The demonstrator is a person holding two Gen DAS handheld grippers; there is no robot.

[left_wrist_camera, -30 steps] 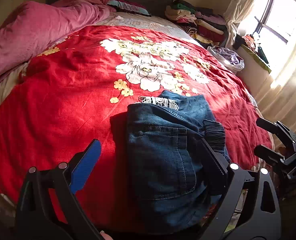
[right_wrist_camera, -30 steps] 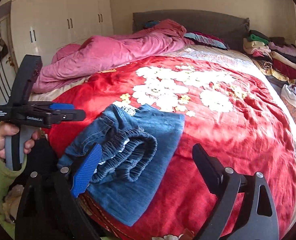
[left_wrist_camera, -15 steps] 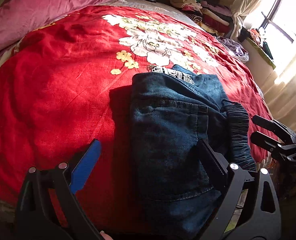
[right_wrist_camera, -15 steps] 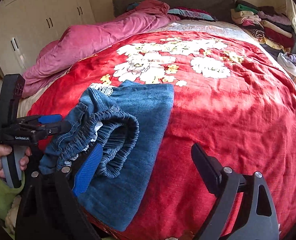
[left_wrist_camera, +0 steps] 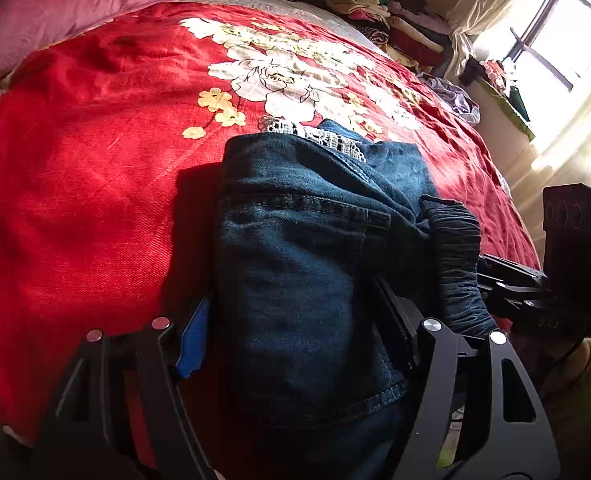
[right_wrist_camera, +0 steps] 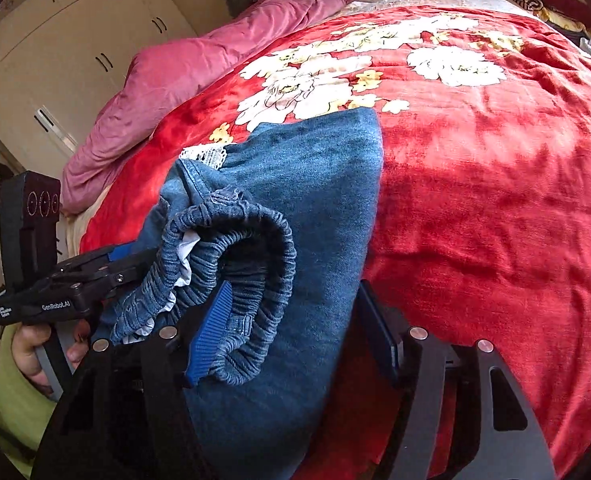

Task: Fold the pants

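Folded blue denim pants [left_wrist_camera: 303, 264] lie on the near edge of the red flowered bedspread [left_wrist_camera: 87, 168]. Their elastic waistband [right_wrist_camera: 247, 264] bulges up on one side. My left gripper [left_wrist_camera: 291, 344] has its fingers on either side of the pants' near end, closing on the denim. My right gripper [right_wrist_camera: 295, 324] has its fingers on either side of the waistband side of the pants [right_wrist_camera: 307, 200], closing on it. Each gripper shows in the other's view, the left [right_wrist_camera: 95, 276] and the right [left_wrist_camera: 535, 292].
A pink duvet [right_wrist_camera: 199, 76] is heaped at the bed's far left. Stacked folded clothes [left_wrist_camera: 391, 24] lie at the far right by the window [left_wrist_camera: 555, 52]. White wardrobes [right_wrist_camera: 63, 48] stand beyond the bed. The person's hand and green sleeve [right_wrist_camera: 11, 388] hold the left gripper.
Both grippers moved forward onto the pants and their fingers narrowed around the denim. They were wide open and clear of it a second ago.
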